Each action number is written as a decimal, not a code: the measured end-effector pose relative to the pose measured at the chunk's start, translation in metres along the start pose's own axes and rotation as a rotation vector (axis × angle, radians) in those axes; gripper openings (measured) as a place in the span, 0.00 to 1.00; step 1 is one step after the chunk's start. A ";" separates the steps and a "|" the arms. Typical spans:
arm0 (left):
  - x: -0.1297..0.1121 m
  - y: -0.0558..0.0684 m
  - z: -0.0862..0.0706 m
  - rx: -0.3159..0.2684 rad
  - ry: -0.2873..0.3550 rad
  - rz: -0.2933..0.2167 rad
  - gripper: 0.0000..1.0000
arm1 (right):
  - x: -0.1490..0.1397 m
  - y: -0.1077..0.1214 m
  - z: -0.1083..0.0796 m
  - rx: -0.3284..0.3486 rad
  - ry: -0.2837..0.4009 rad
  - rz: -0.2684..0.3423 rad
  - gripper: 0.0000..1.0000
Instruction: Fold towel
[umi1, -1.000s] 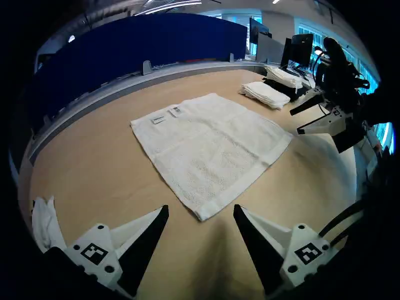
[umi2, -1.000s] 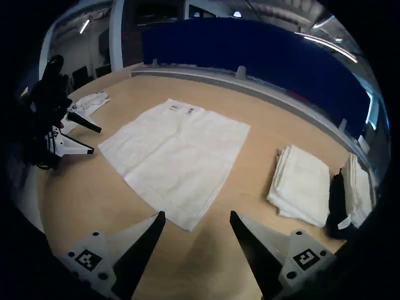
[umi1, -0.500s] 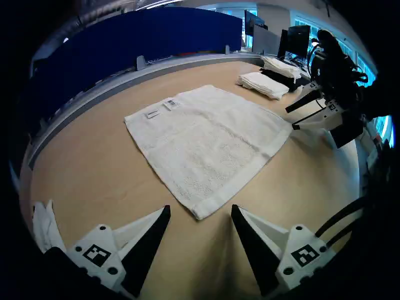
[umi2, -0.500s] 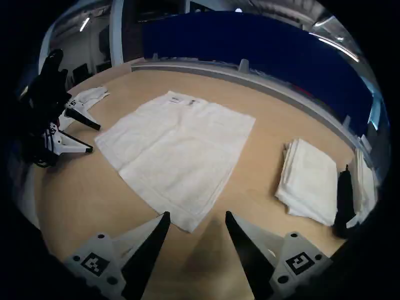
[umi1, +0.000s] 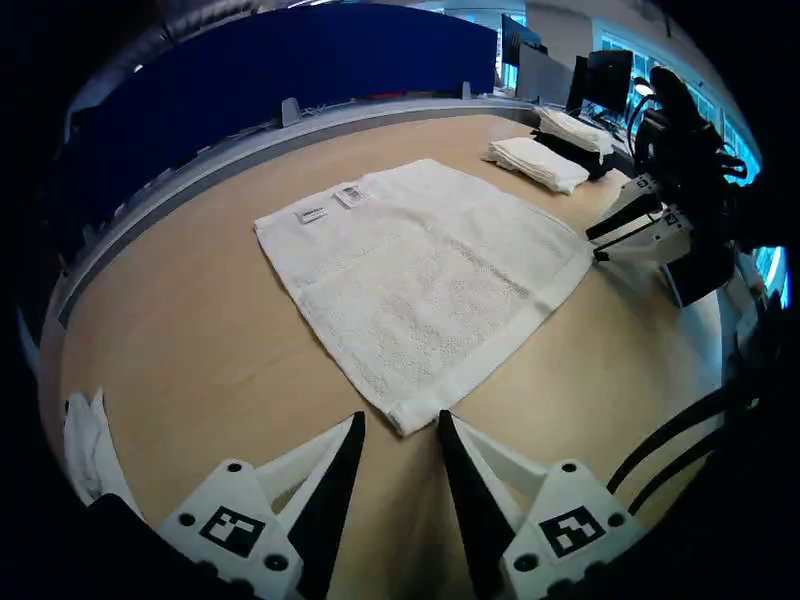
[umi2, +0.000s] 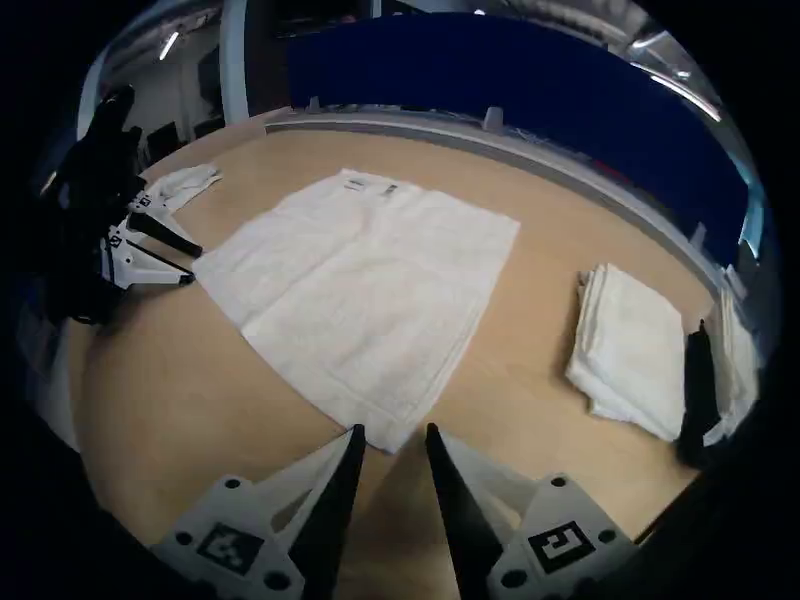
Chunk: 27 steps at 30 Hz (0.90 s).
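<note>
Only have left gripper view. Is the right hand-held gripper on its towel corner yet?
Observer: In the right gripper view, the towel corner tip lies between the right hand-held gripper fingertips, not pinched.
Operator: Jaw gap?
Observer: Narrow, with bare table showing between the fingers.
Operator: How does my side look from there?
Observer: The left hand-held gripper has its fingertips right at the neighbouring corner, and the towel lies flat.
</note>
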<state>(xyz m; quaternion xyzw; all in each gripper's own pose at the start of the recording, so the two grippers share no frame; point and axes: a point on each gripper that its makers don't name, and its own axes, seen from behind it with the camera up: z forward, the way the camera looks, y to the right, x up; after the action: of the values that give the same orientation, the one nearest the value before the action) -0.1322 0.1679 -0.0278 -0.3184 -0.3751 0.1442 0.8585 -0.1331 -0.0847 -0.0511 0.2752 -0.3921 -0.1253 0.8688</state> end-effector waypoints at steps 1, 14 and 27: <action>0.000 0.000 0.000 0.001 -0.001 -0.001 0.52 | 0.000 -0.001 0.001 0.001 0.000 0.000 0.45; 0.000 -0.005 0.002 0.014 -0.009 -0.007 0.24 | 0.000 -0.003 0.001 0.000 0.002 0.002 0.22; 0.000 -0.011 0.002 0.038 -0.013 0.006 0.04 | 0.002 -0.002 0.002 0.009 -0.013 0.033 0.12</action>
<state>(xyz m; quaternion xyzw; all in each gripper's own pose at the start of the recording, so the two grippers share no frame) -0.1337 0.1606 -0.0194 -0.3022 -0.3769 0.1557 0.8616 -0.1338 -0.0881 -0.0503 0.2718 -0.4030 -0.1111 0.8668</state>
